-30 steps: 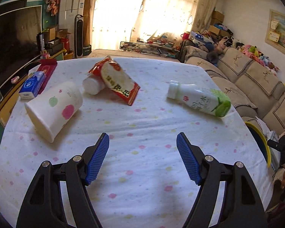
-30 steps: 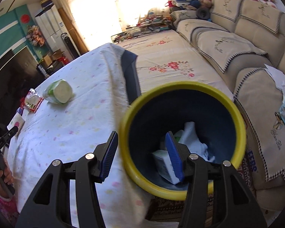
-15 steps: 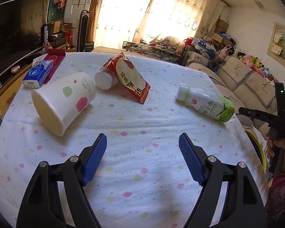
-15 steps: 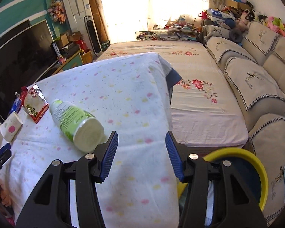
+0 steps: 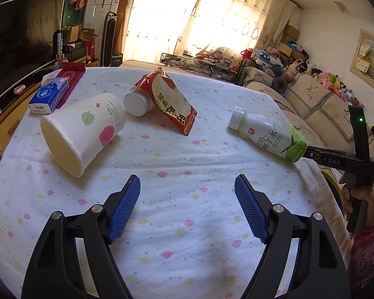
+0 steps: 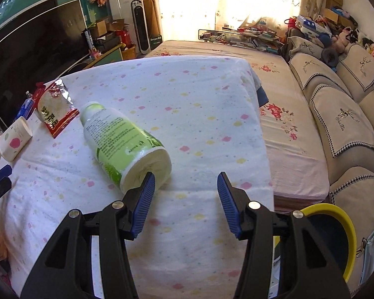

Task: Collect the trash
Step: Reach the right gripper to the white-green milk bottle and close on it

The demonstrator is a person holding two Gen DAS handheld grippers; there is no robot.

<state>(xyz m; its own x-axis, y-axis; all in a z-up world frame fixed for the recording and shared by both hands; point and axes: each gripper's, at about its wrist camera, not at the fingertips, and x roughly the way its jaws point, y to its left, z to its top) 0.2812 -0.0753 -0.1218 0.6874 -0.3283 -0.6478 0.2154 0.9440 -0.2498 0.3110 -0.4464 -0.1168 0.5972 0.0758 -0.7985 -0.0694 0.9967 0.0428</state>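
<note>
Our right tongs (image 6: 184,199) stand spread and empty at lower centre, lined up beside the fallen bottle (image 6: 119,142) – its base nearest for a grab – while our left tongs (image 5: 187,209) wait wide open over the tablecloth (image 5: 187,164).

- My right jaws' black arm covers most of the yellow-rimmed dark bin (image 6: 341,226); its contents are out of sight.
- The red crinkled snack packet (image 5: 170,102) leans over the small white plastic jar (image 5: 137,103), hiding the jar's far end.
- The blue tissue pack (image 6: 25,108) is too small to read from my right side.
- The print on the white-and-green drink bottle (image 6: 117,137) stays illegible.
</note>
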